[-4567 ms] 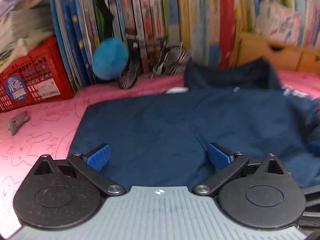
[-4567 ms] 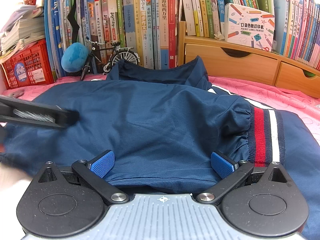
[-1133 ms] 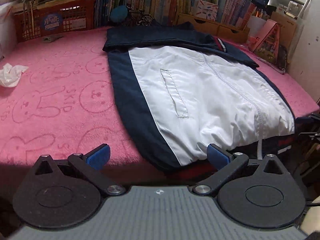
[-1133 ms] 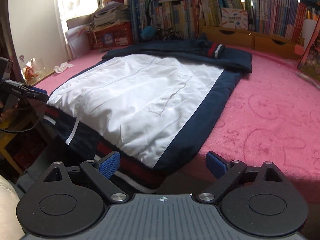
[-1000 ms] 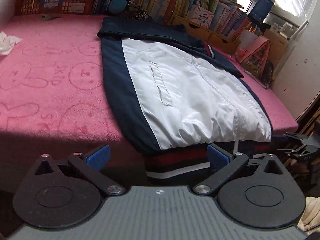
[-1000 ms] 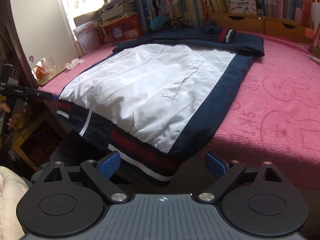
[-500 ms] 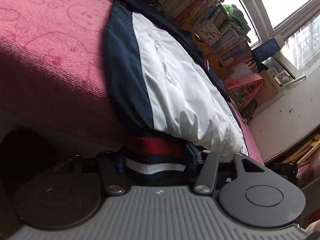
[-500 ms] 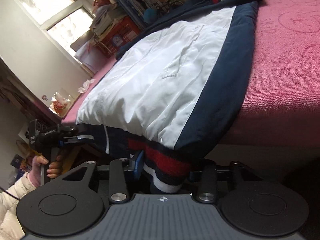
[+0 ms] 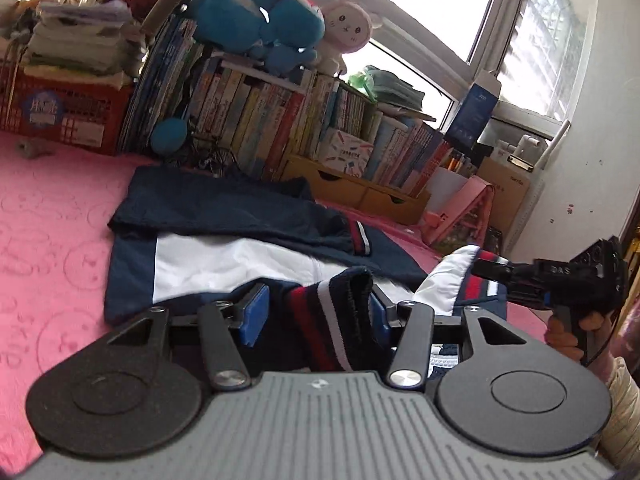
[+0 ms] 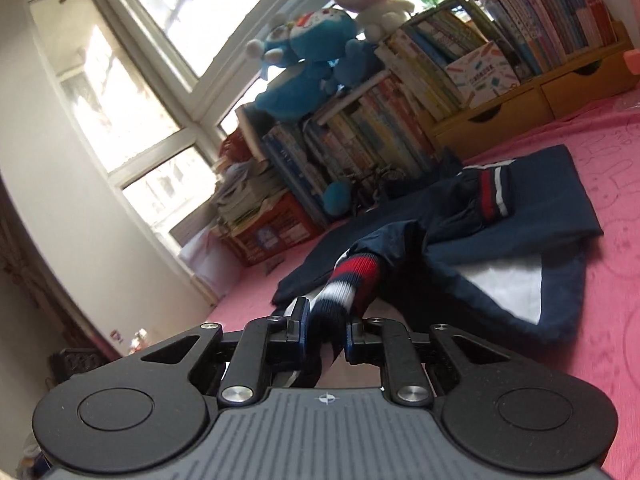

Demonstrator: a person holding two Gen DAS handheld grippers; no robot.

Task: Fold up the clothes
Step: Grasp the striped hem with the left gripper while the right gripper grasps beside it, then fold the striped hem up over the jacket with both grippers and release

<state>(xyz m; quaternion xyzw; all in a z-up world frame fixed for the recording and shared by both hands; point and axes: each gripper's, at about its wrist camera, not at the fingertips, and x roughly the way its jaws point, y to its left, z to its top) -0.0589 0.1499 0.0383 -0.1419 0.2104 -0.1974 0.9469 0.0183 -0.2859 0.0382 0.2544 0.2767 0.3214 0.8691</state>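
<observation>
Jacket (image 9: 224, 256): navy and white, on pink bed cover (image 9: 52, 216), near part lifted toward far bookshelf (image 9: 280, 120), likely to fold bottom over top

Striped hem (image 9: 320, 320): red, white, navy rib; held at two points so edge travels level

Left gripper (image 9: 316, 312): jaws have just eased apart slightly, half-open, hem bunched between; right pad touching, left pad looks clear

Right gripper (image 10: 325, 330): jaws have just been closing, pinched tight on hem (image 10: 348, 280)

Sleeve cuff (image 10: 490, 194): folded across chest, kept inside bundle
</observation>
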